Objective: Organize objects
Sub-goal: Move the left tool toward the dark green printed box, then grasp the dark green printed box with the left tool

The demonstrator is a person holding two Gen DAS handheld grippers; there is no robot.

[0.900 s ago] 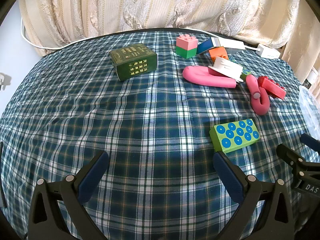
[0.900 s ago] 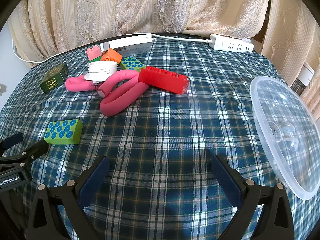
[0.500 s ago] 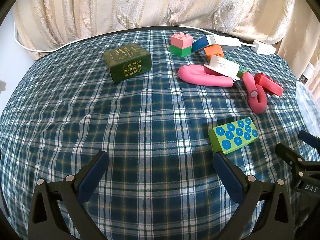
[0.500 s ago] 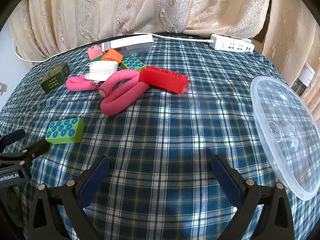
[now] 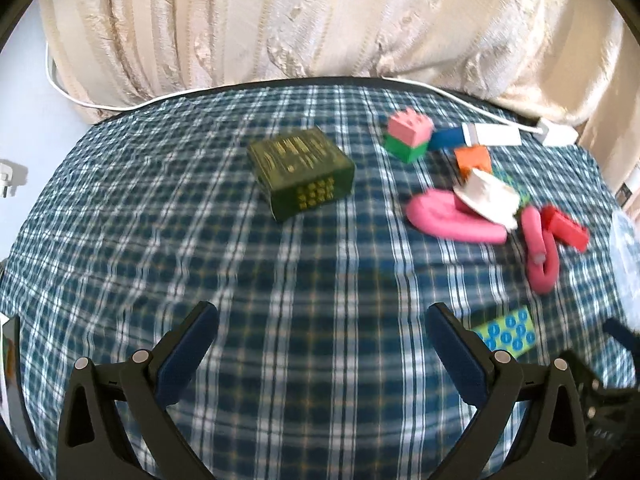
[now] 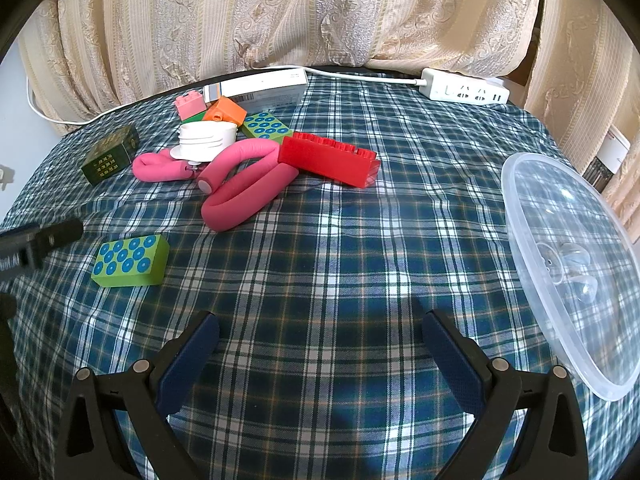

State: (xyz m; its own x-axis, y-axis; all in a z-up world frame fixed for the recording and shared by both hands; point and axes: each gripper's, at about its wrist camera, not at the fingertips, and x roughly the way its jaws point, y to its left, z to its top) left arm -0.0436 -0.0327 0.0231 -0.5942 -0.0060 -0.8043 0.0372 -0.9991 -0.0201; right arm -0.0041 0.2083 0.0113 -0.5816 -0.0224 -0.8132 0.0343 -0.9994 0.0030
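Tools both spread wide over the plaid bench (image 6: pixel 320 240), gripping nothing. I see my left tool (image 5: pixel 320 340) facing the dark green box (image 5: pixel 302 172) ahead of it, with the dotted green block (image 5: pixel 508 332) just off its right finger. Ahead-left of my right tool (image 6: pixel 320 344) lie that block (image 6: pixel 130 260), the pink foam tube (image 6: pixel 244 190) and the red brick (image 6: pixel 328 158); the clear bowl (image 6: pixel 568 256) sits to its right.

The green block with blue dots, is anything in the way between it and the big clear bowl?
Nothing visible blocks it. The green block with blue dots lies alone on the checked cloth, and only bare cloth stretches across to the clear bowl. The pink foam tube and red brick lie farther back.
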